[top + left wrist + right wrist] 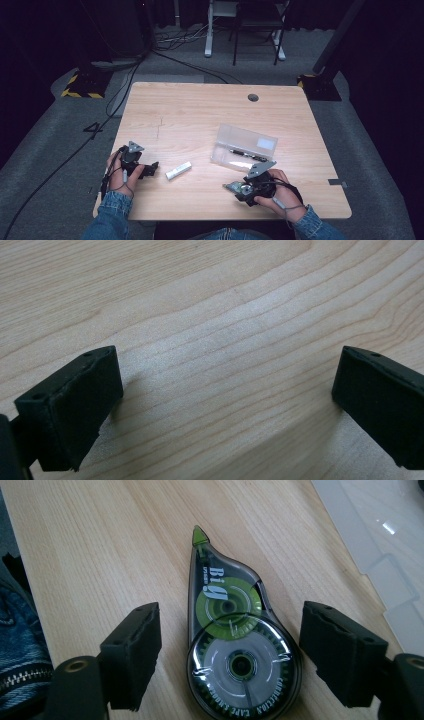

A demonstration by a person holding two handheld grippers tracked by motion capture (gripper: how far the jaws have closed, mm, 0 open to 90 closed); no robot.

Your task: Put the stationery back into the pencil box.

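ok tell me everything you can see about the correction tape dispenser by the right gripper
The correction tape dispenser is a teardrop-shaped shell of smoky clear plastic with a green pointed tip. Inside show a small green wheel and a larger pale spool ringed by gear teeth, with printed lettering on the case. It lies flat on the wooden table, tip pointing away from the right gripper, whose open jaws stand either side of its round end without pressing it.

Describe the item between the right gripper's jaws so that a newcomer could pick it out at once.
On the light wooden table, look near the front edge, just in front of the clear plastic case. There, between the right gripper's open jaws, lies a teardrop-shaped smoky-clear correction tape dispenser. Green reels and a green tip distinguish it from the small white stick lying to its left.
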